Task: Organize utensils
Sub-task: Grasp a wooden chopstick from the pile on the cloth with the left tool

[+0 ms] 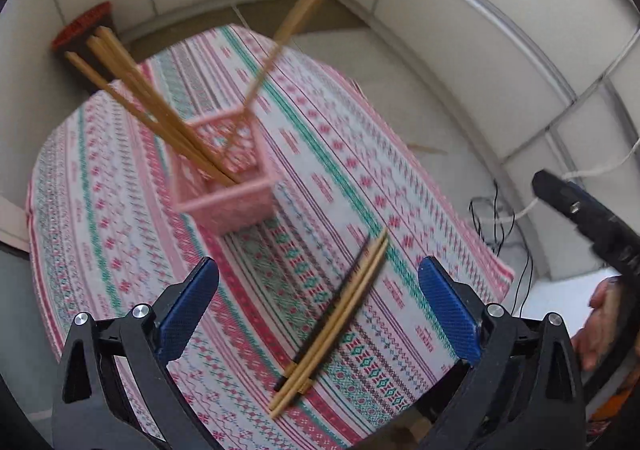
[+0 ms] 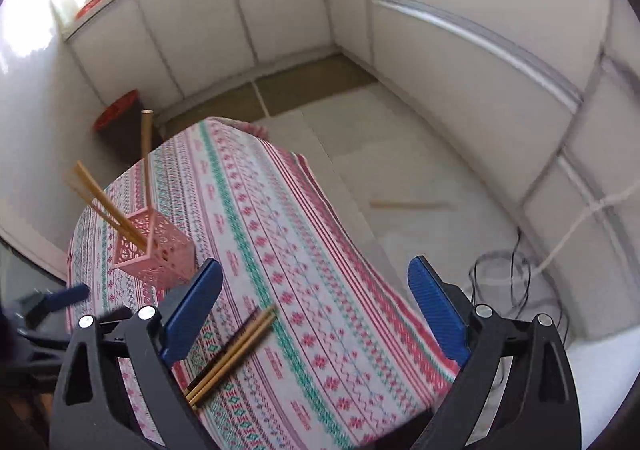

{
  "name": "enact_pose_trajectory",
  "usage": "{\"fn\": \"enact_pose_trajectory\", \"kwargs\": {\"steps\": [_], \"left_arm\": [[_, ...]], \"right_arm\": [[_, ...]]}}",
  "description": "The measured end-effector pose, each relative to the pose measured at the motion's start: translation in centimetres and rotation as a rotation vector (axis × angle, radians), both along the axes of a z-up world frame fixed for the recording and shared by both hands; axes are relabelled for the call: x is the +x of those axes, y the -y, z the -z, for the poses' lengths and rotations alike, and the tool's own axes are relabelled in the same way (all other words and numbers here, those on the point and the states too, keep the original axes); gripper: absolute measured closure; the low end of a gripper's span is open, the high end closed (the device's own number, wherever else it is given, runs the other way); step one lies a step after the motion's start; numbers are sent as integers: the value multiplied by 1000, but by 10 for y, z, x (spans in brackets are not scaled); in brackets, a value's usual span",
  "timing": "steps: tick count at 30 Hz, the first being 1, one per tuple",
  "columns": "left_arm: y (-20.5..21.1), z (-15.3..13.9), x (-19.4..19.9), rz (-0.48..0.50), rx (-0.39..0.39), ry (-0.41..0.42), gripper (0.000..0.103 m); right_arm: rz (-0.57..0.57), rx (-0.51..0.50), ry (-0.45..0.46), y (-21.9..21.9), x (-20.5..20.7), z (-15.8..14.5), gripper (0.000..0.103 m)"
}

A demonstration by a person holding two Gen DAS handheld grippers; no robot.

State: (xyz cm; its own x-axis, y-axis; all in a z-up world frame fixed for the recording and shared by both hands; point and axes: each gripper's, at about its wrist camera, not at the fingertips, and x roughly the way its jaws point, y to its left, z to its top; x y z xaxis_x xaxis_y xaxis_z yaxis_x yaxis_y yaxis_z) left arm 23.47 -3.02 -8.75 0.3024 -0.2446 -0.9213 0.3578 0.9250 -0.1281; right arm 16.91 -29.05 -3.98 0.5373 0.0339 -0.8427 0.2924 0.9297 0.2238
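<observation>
Nearest the left wrist camera, the left gripper [image 1: 318, 310] stands spread wide, its black angular arms ending in blue pads [image 1: 188, 310] with a fine dimpled texture; nothing is between them and they touch nothing. The right gripper [image 2: 316, 314] is likewise wide apart and empty, its ribbed blue fingers [image 2: 436, 318] hanging above the near edge of the table.

Below them, on the woven-looking tablecloth [image 1: 120, 242] patterned in red, green and white bands, a small bundle of loose chopsticks [image 1: 332, 318] lies flat near the table's near edge: two pale wooden sticks, slim and tapered, pressed alongside one dark stick.

Farther in, toward the table's left side, a square pink basket [image 1: 228, 186] of openwork plastic lattice stands upright on the cloth. Several wooden chopsticks [image 1: 148, 98] lean out of it to the left, and a single chopstick [image 1: 288, 26] tilts the other way.

Beyond the table, a stray wooden stick [image 2: 412, 205] lies on the pale floor, and a red-topped stool [image 2: 118, 110] stands by the white panelled wall.
</observation>
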Motion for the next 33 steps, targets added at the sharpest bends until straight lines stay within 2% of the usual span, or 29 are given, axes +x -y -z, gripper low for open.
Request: {"fn": "enact_pose_trajectory", "kwargs": {"steps": [5, 10, 12, 14, 17, 22, 25, 33], "left_arm": [[28, 41, 11, 28, 23, -112, 7], [48, 77, 19, 27, 77, -178, 8], [53, 83, 26, 26, 94, -195, 15], [57, 93, 31, 30, 104, -217, 29], [63, 101, 34, 36, 139, -217, 41], [69, 107, 39, 49, 165, -205, 51], [74, 111, 40, 57, 192, -190, 61], [81, 128, 39, 97, 230, -188, 69]], "right_arm": [[67, 162, -92, 31, -3, 25, 12], [70, 223, -135, 33, -3, 36, 12], [63, 250, -153, 34, -2, 40, 12], [63, 270, -169, 34, -1, 44, 12], [63, 283, -181, 34, -1, 48, 12], [56, 288, -190, 34, 0, 51, 12], [54, 288, -196, 35, 1, 53, 12], [59, 298, -217, 35, 2, 58, 12]]}}
